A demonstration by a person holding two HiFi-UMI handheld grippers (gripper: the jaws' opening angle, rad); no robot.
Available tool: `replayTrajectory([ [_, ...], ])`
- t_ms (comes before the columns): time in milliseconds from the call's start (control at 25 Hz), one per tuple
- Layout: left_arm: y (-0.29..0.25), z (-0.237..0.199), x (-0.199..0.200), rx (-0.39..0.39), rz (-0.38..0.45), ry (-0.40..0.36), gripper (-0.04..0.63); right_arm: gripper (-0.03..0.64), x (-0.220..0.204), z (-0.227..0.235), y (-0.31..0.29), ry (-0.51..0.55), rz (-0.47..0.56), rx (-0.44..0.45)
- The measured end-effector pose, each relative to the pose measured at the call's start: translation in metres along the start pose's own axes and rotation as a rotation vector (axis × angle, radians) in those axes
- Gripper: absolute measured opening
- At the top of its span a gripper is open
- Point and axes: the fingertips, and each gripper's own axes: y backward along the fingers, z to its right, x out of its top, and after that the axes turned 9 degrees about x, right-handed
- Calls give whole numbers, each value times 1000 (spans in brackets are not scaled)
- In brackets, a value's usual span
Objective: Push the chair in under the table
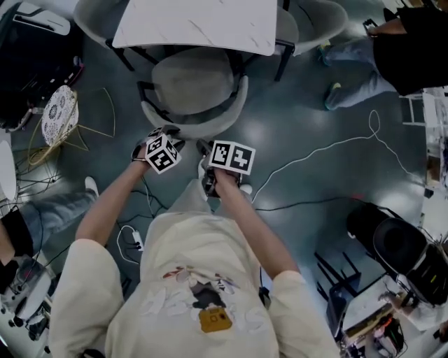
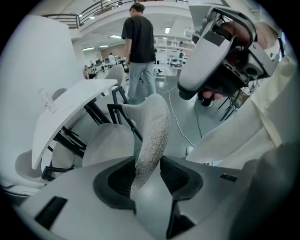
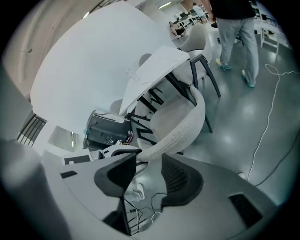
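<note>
The chair sits only part-way under the table, so the left gripper straddles its backrest with slack jaws (no clamp), and the right gripper, wide and empty, waits just behind it, probably to shove.

The left gripper and right gripper point downward, jaws apart.

A glossy grey-green floor spreads through an open office hall, with a white cable looping across it. A wire-legged stool with a white patterned seat stands at the left, and a black chair at the lower right. Ceiling strip lights glow over distant desks. A railed gallery runs above, and a person in jeans stands beyond.
</note>
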Motion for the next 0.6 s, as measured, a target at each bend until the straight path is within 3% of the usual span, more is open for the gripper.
replayTrajectory([
  [320, 54, 7, 13, 4, 46, 187, 155, 170, 1, -25, 22, 136, 21, 19],
  [600, 101, 17, 56, -1, 130, 316, 153, 126, 21, -48, 51, 304, 84, 27],
])
